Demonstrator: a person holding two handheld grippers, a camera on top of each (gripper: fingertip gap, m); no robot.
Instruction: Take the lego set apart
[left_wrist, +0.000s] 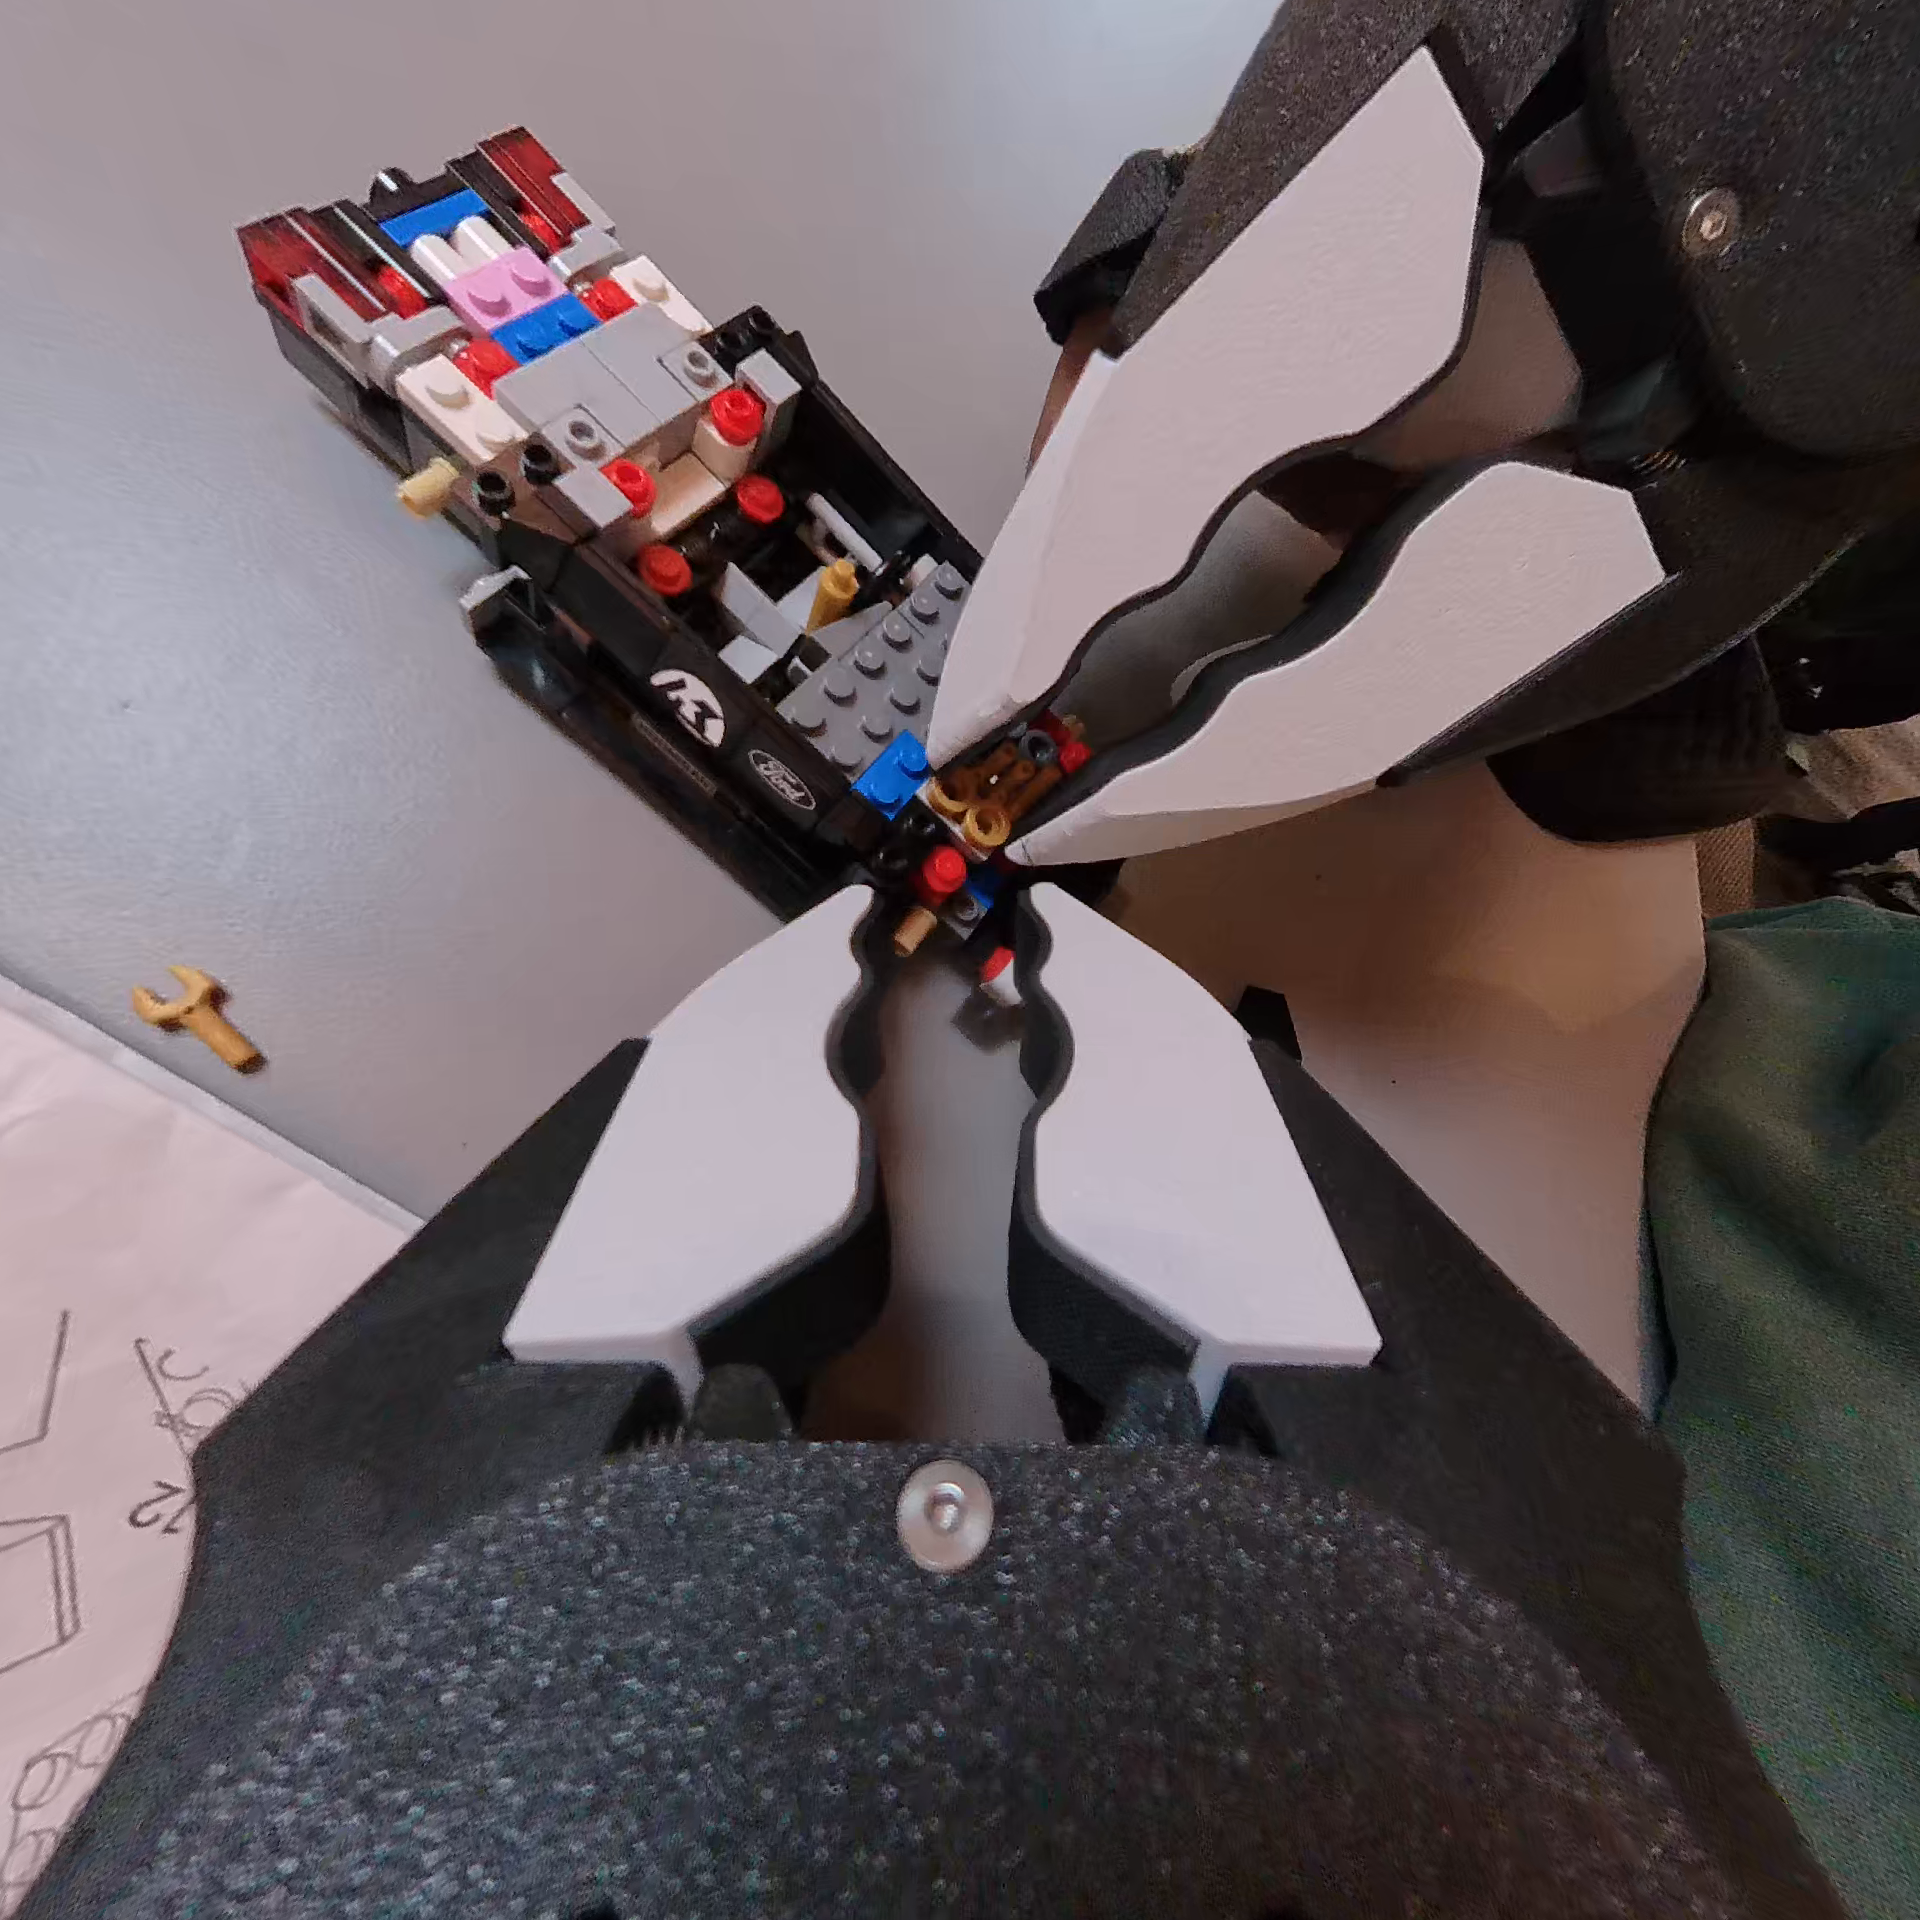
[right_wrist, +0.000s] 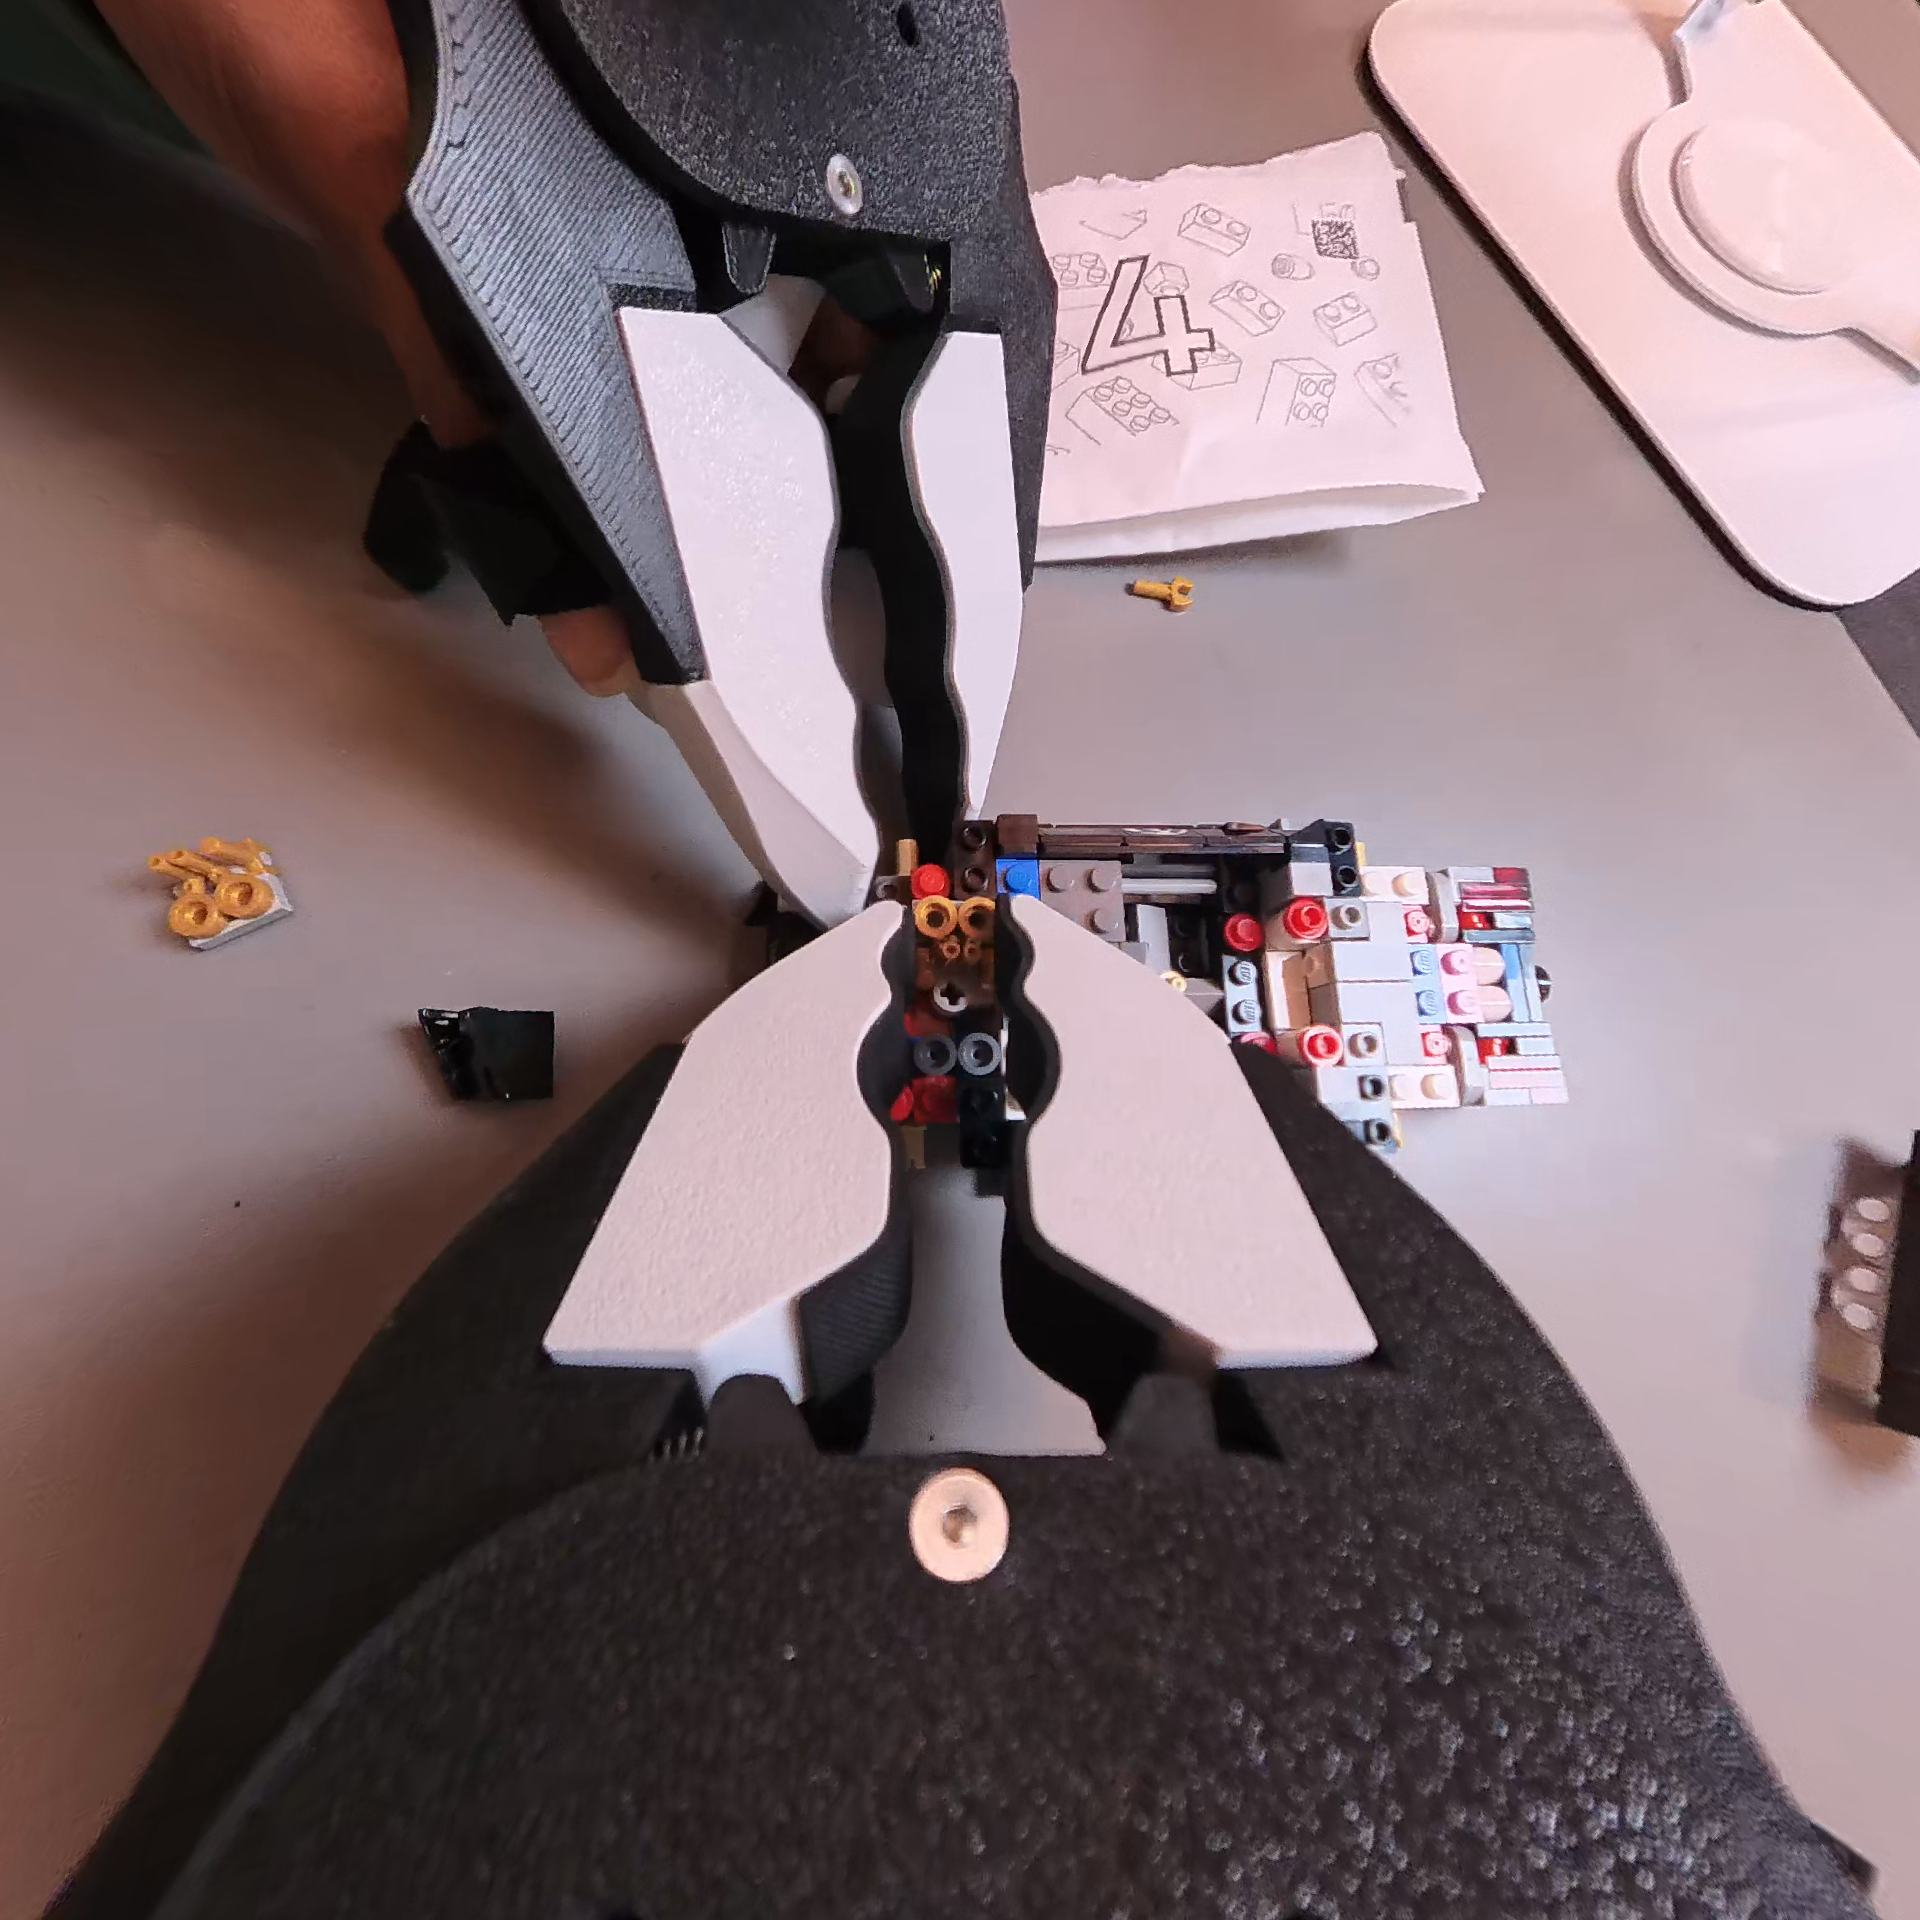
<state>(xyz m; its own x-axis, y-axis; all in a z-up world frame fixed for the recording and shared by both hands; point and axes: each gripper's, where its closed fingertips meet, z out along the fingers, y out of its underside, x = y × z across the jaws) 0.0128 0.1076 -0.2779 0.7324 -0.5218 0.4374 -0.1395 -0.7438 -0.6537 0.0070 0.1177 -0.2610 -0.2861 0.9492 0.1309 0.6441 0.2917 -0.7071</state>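
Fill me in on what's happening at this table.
A person holds two grippers on one end of a partly dismantled lego car. The right gripper has its jaws around the gold and brown engine block; the left gripper clamps the corner beside it. Removed bits lie around: a gold cluster, a black piece, a gold wrench.

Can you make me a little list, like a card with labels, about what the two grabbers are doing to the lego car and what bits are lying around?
Main thing: lego car, partly taken apart, on a grey table
Left gripper: closed on the car's end
Right gripper: closed on the same end, on its gold and brown bits
Loose bits: gold wrench piece; gold cluster on a small plate; black piece
Also there: paper bag with brick drawings
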